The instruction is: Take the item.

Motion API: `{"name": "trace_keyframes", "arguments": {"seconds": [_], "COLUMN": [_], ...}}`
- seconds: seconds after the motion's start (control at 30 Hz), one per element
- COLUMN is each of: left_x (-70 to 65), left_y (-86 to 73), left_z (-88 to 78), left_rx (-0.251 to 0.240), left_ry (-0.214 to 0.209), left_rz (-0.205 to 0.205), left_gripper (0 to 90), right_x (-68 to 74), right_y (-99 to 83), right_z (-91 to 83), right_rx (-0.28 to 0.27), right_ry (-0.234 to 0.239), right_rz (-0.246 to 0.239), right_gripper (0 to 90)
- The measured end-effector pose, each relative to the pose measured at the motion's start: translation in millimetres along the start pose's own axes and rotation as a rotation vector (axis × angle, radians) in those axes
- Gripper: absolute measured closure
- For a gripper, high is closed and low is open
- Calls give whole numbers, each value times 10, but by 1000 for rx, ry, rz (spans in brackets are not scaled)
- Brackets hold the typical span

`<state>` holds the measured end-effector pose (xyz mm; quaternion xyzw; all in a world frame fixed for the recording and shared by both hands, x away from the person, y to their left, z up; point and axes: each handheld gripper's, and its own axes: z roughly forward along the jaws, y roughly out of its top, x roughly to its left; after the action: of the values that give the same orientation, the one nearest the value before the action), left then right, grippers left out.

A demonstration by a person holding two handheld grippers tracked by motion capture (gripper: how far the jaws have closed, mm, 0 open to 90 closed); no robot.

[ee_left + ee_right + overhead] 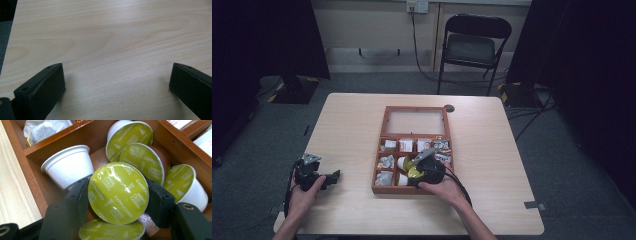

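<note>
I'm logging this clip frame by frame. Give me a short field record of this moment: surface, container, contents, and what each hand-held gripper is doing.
surface: wooden table
container: wooden box, glass lid open
contents: green-lidded capsules, sachets
left hand-held gripper: open over bare table, left of the box
right hand-held gripper: shut on a capsule in the box
behind the table: folding chair
</note>
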<state>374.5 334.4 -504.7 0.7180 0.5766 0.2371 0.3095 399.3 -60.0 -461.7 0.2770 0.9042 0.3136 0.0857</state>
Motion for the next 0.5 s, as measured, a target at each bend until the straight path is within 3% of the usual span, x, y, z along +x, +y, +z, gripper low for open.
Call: {"name": "trace_keyframes", "arguments": {"seconds": [0.5], "left_x": [0], "left_y": [0], "left_z": [0], "left_rx": [0], "left_ry": [0], "left_rz": [0], "left_gripper": [0], "right_x": [-46], "right_y": [-15], "right_z": [-85], "right_rx": [-67], "right_ry": [12], "right_rz": [45], "right_gripper": [402]}}
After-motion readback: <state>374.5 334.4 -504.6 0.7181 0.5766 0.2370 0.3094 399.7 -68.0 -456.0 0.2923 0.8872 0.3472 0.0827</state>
